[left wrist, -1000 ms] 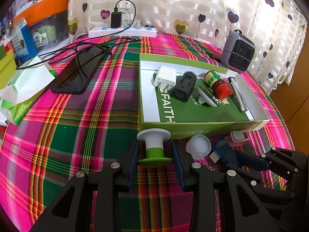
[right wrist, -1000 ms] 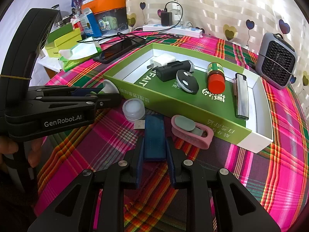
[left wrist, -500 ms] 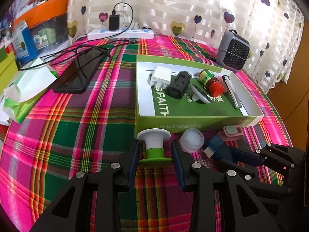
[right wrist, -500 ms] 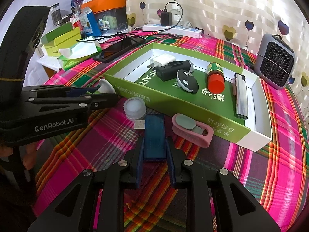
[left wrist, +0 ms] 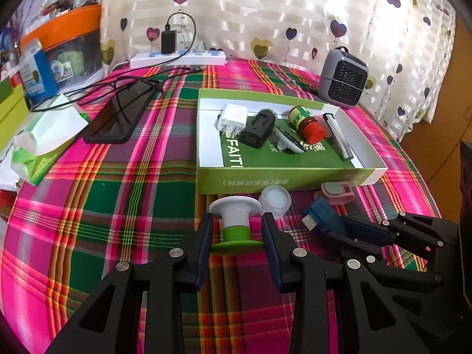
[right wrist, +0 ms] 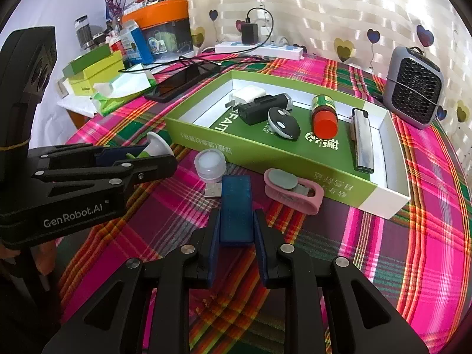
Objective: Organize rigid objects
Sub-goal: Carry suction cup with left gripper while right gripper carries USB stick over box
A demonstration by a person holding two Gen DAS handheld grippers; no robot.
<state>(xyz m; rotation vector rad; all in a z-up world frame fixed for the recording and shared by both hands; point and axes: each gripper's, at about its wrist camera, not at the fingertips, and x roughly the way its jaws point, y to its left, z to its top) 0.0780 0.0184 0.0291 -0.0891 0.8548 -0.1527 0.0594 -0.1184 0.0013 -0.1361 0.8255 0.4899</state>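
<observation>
Your left gripper (left wrist: 237, 236) has its fingers clenched on the white-and-green spool (left wrist: 236, 224), just before the green box (left wrist: 283, 181). Your right gripper (right wrist: 236, 230) grasps the blue USB stick (right wrist: 236, 206) near the box's front wall, beside a pink clip (right wrist: 292, 190).

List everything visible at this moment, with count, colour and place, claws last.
box: 1, green, on table
charger plug: 1, white, in box
black adapter: 1, in box
key fob: 1, black, in box
bottle: 1, red cap, in box
lighter: 1, silver, in box
cap: 1, translucent, before box
clip: 1, pink, before box
heater: 1, grey, rear
phone: 1, black
left claw: grips white-green spool
right claw: grips blue USB stick
</observation>
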